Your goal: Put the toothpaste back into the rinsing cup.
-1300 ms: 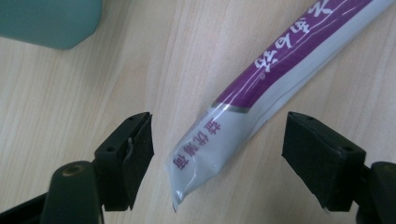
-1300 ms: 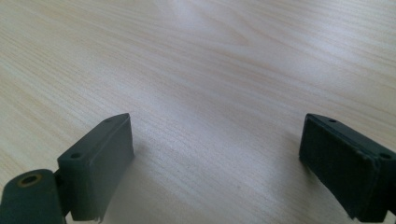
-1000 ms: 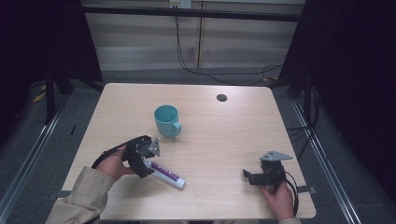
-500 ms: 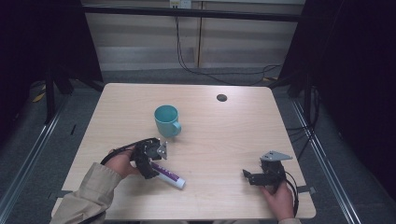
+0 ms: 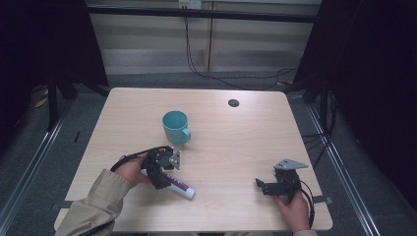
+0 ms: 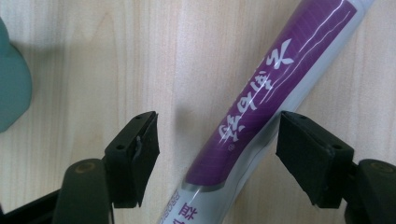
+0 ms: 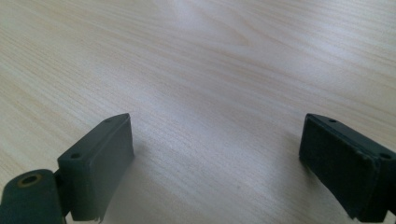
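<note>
The left gripper (image 5: 158, 176) sits low over a purple and white tube (image 5: 179, 186) that lies flat on the table (image 5: 236, 142), near the front edge. Its jaws have just been closing a little. The tube lies between them, but the pads (image 6: 140, 149) are not touching it yet, so nothing is held. A teal mug (image 5: 175, 127) stands upright farther back. The right gripper (image 5: 268, 188) rests on the table, well apart, with its jaws wide and nothing between them.
</note>
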`<state>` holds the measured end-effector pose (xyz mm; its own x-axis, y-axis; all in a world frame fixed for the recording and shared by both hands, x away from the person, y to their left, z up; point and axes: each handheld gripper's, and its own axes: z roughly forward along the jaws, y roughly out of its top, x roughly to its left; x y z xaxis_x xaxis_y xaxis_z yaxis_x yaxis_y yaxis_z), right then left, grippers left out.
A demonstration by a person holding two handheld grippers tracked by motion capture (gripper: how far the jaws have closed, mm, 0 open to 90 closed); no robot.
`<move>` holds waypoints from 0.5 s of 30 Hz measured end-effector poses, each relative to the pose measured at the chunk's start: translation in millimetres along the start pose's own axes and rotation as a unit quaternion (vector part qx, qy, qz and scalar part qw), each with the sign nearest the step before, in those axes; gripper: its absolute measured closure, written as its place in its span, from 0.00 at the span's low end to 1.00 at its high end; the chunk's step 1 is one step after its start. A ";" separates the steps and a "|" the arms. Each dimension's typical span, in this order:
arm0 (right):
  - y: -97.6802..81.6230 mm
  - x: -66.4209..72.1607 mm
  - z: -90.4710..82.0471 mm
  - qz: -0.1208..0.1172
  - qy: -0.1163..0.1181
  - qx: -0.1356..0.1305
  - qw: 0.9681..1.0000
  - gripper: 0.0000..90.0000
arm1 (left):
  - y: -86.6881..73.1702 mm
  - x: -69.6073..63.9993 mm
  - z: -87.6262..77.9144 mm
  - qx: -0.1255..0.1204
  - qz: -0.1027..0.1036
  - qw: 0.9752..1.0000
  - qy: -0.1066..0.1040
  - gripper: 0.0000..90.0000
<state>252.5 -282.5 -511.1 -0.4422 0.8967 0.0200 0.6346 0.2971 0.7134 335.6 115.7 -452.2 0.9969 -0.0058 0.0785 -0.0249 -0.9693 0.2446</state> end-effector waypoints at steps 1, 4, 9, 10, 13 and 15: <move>0.0 0.0 0.0 0.000 0.000 0.000 1.000 0.10 | -0.2 -0.5 1.0 0.000 0.002 1.000 -0.005 0.33; 0.0 -0.1 0.0 -0.001 0.000 0.000 1.000 0.10 | -0.3 -2.4 3.5 0.009 0.013 1.000 -0.006 0.34; 0.0 -0.1 0.0 0.000 0.000 0.000 1.000 0.10 | -2.6 -3.2 5.3 0.014 0.009 1.000 -0.009 0.35; 0.0 -0.2 0.0 -0.001 0.000 0.000 1.000 0.10 | -3.8 -3.2 7.1 0.015 0.010 1.000 -0.011 0.35; 0.0 0.0 0.0 0.000 0.000 0.000 1.000 0.10 | -4.6 -4.1 8.9 0.018 0.011 1.000 -0.012 0.37; 0.0 -0.2 0.0 -0.001 0.000 -0.001 1.000 0.10 | -5.1 -4.4 12.0 0.020 0.014 1.000 -0.016 0.38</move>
<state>252.6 -282.6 -511.1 -0.4440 0.8958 0.0184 0.6329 0.2990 0.7142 332.2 117.8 -465.4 0.9978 -0.0396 0.0530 -0.0497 -0.9778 0.2038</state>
